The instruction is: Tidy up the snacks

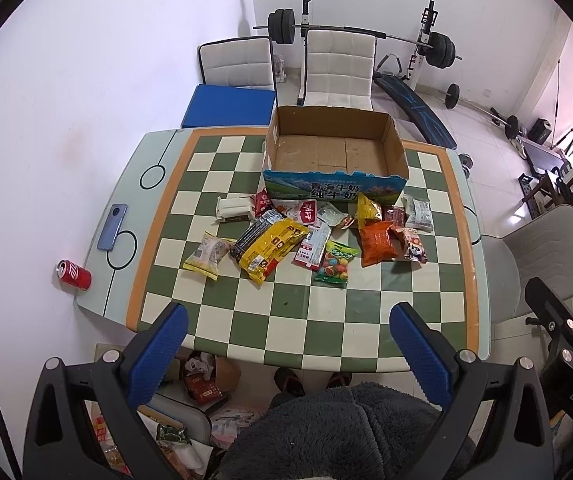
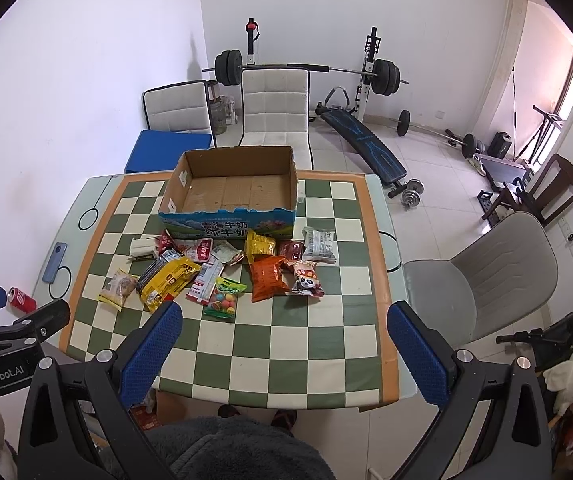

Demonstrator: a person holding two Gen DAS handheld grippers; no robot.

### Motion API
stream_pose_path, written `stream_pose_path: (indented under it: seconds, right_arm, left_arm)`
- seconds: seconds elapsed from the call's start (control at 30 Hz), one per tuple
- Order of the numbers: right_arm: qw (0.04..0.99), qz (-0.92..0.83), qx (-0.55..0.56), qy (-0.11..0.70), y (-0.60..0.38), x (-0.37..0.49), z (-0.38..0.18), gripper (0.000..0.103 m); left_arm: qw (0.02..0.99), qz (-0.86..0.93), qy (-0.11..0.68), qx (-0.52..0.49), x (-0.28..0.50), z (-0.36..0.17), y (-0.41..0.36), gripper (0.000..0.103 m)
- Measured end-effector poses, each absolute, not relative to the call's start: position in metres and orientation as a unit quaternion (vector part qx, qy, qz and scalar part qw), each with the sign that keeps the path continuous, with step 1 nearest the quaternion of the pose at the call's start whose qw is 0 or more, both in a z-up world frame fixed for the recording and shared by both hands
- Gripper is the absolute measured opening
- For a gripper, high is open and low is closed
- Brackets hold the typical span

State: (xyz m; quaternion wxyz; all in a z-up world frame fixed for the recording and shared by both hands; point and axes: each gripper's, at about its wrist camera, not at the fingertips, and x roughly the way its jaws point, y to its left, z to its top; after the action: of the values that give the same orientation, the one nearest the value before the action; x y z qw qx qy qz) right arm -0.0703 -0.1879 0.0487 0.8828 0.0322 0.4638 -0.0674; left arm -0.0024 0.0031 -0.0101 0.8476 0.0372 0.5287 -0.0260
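1. A checkered table carries an open cardboard box, nothing inside it, at its far side, with a heap of snack packets lying loose just in front of the box's printed front wall.

2. Among the packets, a large yellow bag lies toward the left of the heap, an orange bag toward the right, and a green bag of coloured sweets nearest the person.

3. A white wrapped bar lies at the heap's far left, and a clear-fronted yellow packet lies apart at the near left.

4. The left tool hangs above the near edge of the table, its 2 blue-padded fingers spread wide apart and holding nothing.

5. The right tool hangs likewise over the near edge, fingers wide apart, nothing between them, well short of the packets.

6. A blue phone lies at the left edge of the table; a red drink can lies on its side beside the near-left corner.

7. Beyond the table stand 2 white chairs, with a barbell rack against the back wall.

8. A grey fleece garment on the person fills the bottom of both views.
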Motion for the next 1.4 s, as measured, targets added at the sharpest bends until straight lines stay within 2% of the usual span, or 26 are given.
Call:
stream_pose_path:
  seconds: [1.4]
  right_arm:
    - [0.883, -0.063, 0.035, 0.463, -0.191, -0.054, 0.054, 0.103]
  left_arm:
    - [0.849, -0.027, 0.527, 0.035, 0.009, 0.002, -0.009, 0.103]
